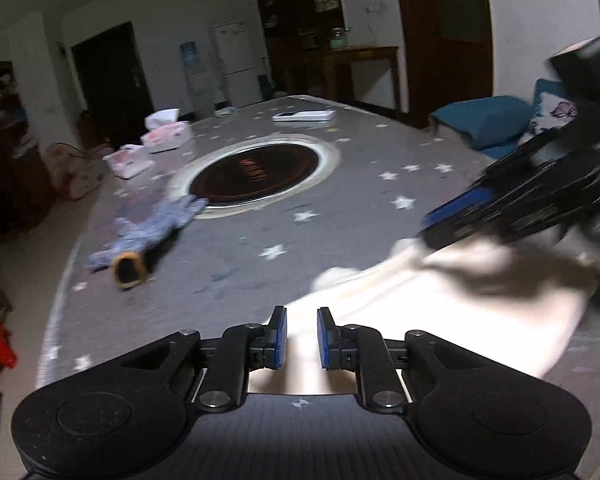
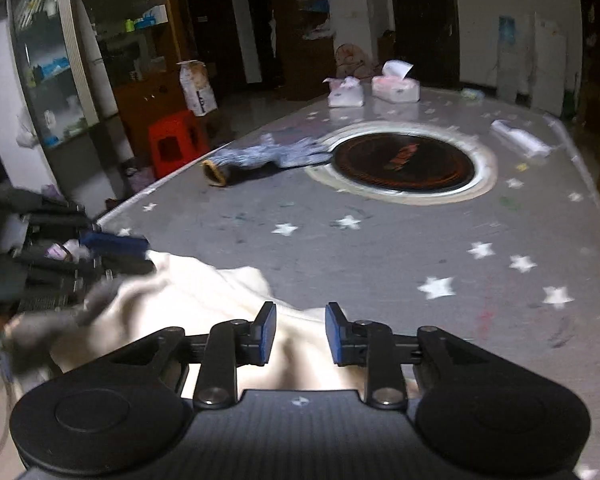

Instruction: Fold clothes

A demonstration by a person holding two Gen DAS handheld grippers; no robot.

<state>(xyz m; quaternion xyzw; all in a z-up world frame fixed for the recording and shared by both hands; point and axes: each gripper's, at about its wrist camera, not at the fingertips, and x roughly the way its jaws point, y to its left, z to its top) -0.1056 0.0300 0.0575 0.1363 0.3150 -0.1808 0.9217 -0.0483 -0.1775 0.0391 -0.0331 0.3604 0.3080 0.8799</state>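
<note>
Your left hand-held gripper (image 1: 302, 338) hangs over the cream garment (image 1: 440, 304) with its blue pads slightly apart and nothing pinched between them. Your right hand-held gripper (image 2: 301, 334) does likewise, jaws parted a little above the same cloth (image 2: 204, 292). That garment lies rumpled at the near edge of the star-patterned bench (image 2: 380, 248); a blue patterned garment (image 2: 268, 156) lies farther off beside the round dark inset (image 2: 404, 158).

Left gripper (image 1: 302, 338) and right gripper (image 2: 301, 334): matte black bodies with a ribbed central plate bearing a small white cross mark, two round housings at the sides, angular black linkage arms joined by silver screws, and flat blue pads (image 2: 269, 332) lining the inner finger faces.
</note>
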